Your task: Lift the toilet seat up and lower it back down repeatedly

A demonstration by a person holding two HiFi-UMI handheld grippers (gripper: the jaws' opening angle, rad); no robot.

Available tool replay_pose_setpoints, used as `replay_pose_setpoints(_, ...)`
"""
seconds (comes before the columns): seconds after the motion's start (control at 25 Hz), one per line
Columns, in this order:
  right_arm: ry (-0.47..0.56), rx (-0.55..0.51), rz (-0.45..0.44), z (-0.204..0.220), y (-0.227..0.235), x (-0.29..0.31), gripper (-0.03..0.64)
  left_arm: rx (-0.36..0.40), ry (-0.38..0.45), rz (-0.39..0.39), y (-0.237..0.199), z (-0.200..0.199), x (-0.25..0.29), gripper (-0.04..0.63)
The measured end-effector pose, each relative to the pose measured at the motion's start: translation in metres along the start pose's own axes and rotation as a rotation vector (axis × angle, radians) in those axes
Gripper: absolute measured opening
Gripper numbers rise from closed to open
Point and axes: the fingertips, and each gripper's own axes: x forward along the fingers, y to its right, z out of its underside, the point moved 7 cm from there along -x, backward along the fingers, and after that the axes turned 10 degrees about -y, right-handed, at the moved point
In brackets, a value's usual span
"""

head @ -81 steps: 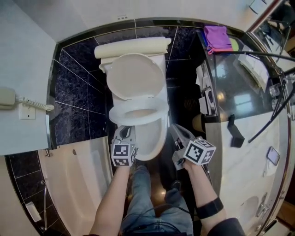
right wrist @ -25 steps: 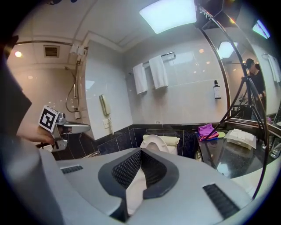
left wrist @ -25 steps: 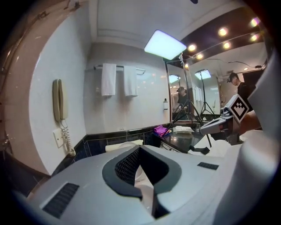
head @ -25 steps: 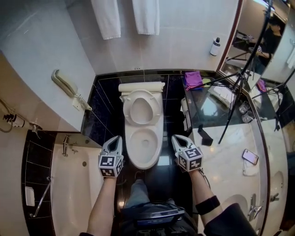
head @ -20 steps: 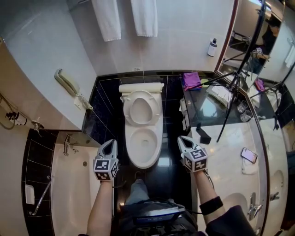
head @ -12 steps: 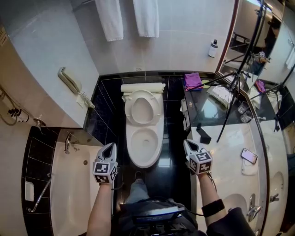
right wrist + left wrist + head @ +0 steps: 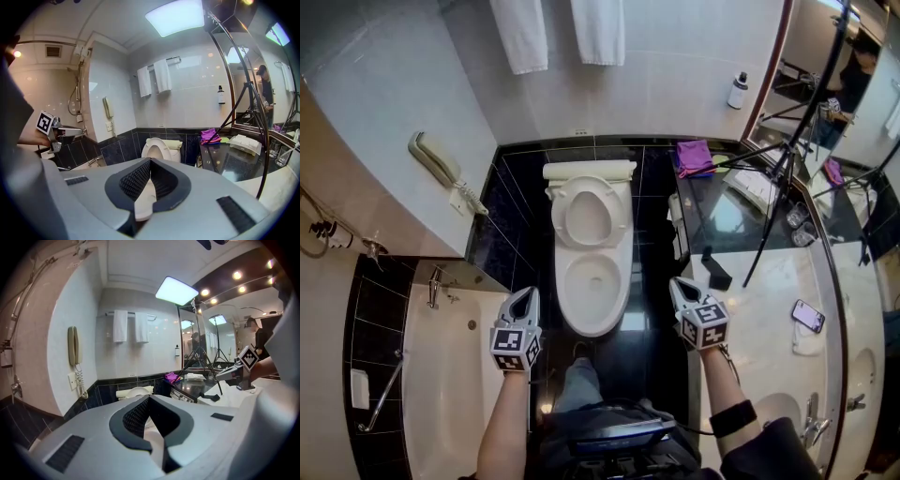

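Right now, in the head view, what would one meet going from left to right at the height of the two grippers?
bathtub → left gripper → toilet → right gripper → smartphone

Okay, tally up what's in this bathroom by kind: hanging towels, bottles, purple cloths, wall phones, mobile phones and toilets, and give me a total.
Hanging towels: 2
Bottles: 1
Purple cloths: 1
Wall phones: 1
Mobile phones: 1
Toilets: 1
Total: 7
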Motion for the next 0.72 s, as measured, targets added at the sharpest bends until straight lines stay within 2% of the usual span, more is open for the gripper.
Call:
replay_pose_setpoints(0.28,-0.014,-0.035,0.000,-0.025,-0.003,0.053,0.026,0.017,-0.018,0.036,-0.019,-0.005,0.045,-0.005)
replay_pose_setpoints(0.6,-0.072,-0.115,0.044,-0.059,-0.004,0.147,0.032,0.055,-0.058,0.110,-0.050,-0.010,0.129,-0.005)
replay_pose_setpoints(0.72,-0.077,-0.134,0.049,-0.081,-0.004,0.186,0.072,0.075,-0.070,0.147,-0.061,-0.014,0.168,-0.005)
